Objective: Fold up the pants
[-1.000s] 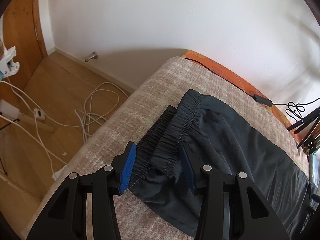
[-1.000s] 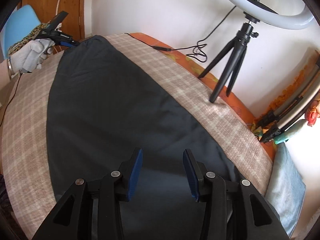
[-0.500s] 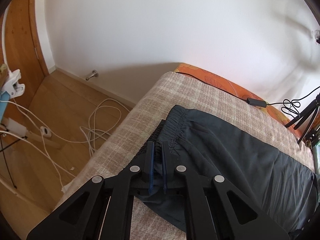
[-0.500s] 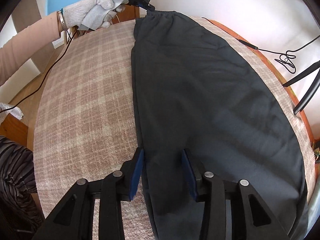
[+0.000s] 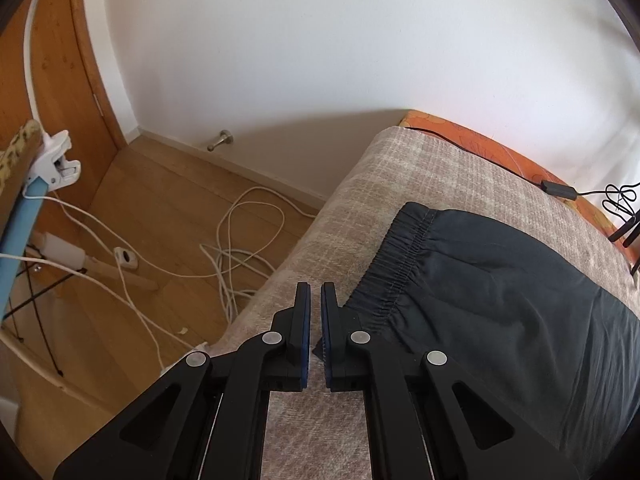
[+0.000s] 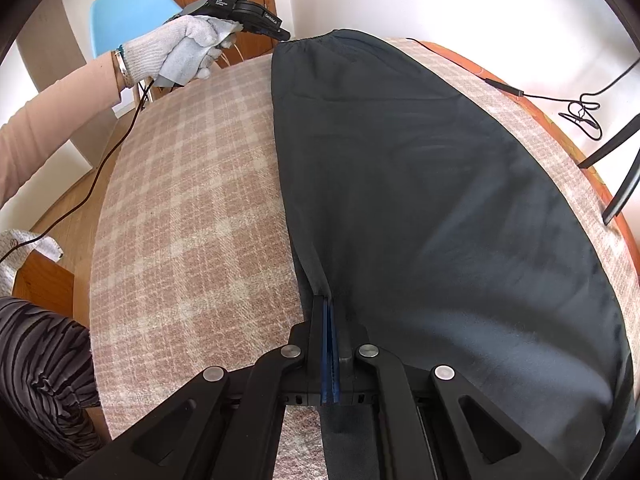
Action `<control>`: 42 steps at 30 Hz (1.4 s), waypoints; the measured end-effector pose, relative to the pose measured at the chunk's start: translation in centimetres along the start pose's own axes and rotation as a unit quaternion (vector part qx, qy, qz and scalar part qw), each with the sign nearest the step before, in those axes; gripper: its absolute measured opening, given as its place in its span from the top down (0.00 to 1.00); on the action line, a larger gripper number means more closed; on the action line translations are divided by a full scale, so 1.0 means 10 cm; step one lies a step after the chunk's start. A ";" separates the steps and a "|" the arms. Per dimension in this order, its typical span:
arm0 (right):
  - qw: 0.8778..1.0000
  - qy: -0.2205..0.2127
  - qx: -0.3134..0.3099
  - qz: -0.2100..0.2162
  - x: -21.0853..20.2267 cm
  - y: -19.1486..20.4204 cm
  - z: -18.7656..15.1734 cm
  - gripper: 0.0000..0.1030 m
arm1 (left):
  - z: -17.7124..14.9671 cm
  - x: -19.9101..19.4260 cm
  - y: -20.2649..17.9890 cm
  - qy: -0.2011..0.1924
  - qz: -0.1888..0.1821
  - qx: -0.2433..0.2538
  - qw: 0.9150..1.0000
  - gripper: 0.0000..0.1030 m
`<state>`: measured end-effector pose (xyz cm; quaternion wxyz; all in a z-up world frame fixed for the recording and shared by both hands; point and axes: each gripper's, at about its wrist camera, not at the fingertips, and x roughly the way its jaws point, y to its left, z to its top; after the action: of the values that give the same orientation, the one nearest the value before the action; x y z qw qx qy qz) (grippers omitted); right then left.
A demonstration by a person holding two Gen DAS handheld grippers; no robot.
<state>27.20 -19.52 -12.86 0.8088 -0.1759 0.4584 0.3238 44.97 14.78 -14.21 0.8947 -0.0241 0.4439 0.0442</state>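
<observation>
I see one pair of dark pants (image 6: 420, 200) laid lengthwise on the plaid blanket (image 6: 192, 220) of the bed, nearer the bed's wall-side edge, with bare blanket along the near edge.

My right gripper (image 6: 329, 304) has its jaws pressed together on a pinch of the pants' near side edge; the cloth rises into a small peak at the fingertips, and the rest of the garment spreads away to the right of it.

My left gripper (image 5: 315, 300) is at the waistband (image 5: 400, 256) end, by the bed's end edge. Its jaws are nearly together, with only a thin slit between the blue pads (image 5: 305, 332). A small dark corner of cloth shows between them low down, so it seems to hold the waistband corner, though the fingertips themselves stand over bare blanket. The gathered waistband lies just right of them.

In the right wrist view I count one gloved hand (image 6: 176, 56) carrying that left gripper. On the floor lie several white cables (image 5: 240, 252).
</observation>
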 end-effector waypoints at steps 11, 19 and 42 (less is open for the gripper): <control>0.994 -0.080 0.069 -0.018 -0.64 -0.16 -0.27 0.68 | -0.06 -0.71 -0.37 -0.046 -0.037 0.042 0.997 0.88; 0.975 -0.130 0.160 -0.078 -1.41 -0.47 -0.93 0.63 | -0.32 -1.48 -1.55 -0.065 -0.137 0.167 0.974 0.67; 0.928 -0.099 0.270 -0.238 -2.56 -1.07 -2.98 0.49 | -2.02 -2.25 -4.43 0.039 -0.356 0.383 0.852 0.67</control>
<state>6.36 -53.97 -6.55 0.9203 -0.0213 0.3905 0.0018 19.92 -32.26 -8.34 0.7696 0.1625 0.4214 -0.4514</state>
